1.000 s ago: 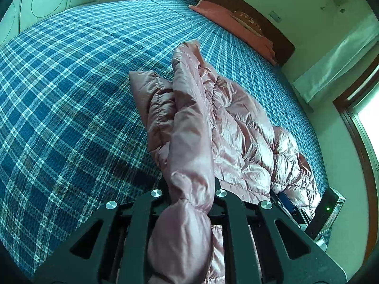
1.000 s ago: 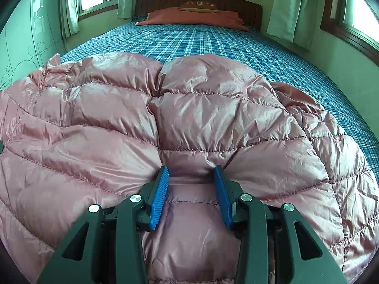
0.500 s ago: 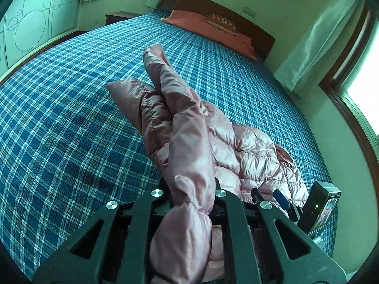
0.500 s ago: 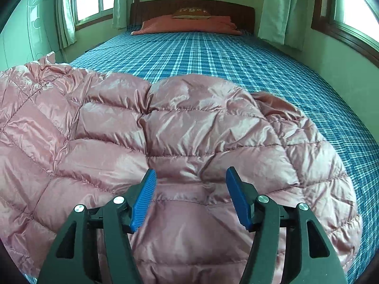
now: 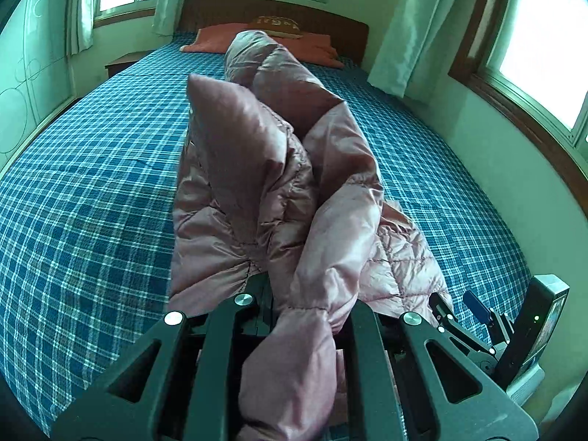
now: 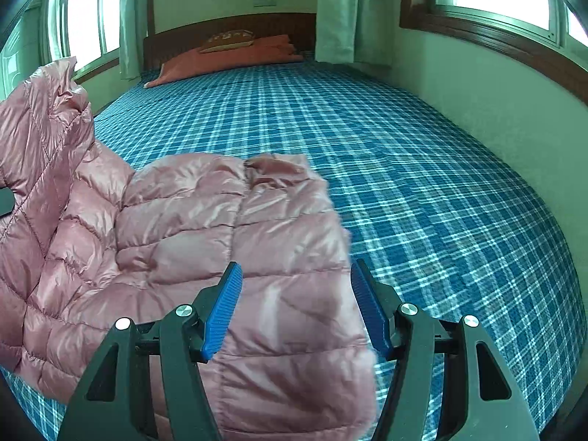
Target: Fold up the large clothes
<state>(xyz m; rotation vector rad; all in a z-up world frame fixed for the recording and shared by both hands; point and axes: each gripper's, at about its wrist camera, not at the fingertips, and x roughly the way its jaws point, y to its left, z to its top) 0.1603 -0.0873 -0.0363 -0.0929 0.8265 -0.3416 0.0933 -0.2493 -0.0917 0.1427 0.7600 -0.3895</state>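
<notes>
A pink quilted puffer jacket (image 5: 279, 169) lies on the blue plaid bed (image 5: 92, 183). My left gripper (image 5: 305, 312) is shut on a bunched part of the jacket and holds it raised, so the fabric stands up in front of the camera. In the right wrist view the jacket (image 6: 228, 228) lies spread at the bed's near left, with its lifted part at the far left. My right gripper (image 6: 294, 308) is open and empty, its blue pads on either side of the jacket's near edge, just above it. The right gripper (image 5: 477, 312) also shows at the lower right of the left wrist view.
Orange pillows (image 6: 228, 55) lie at the wooden headboard (image 6: 228, 25). A wall with windows and green curtains (image 6: 477, 73) runs close along the bed's right side. A nightstand (image 5: 123, 60) stands at the far left. The plaid sheet (image 6: 422, 183) stretches right of the jacket.
My right gripper has opened, let go of the jacket and drawn back to the right. My left gripper has lifted and tilted its held part up.
</notes>
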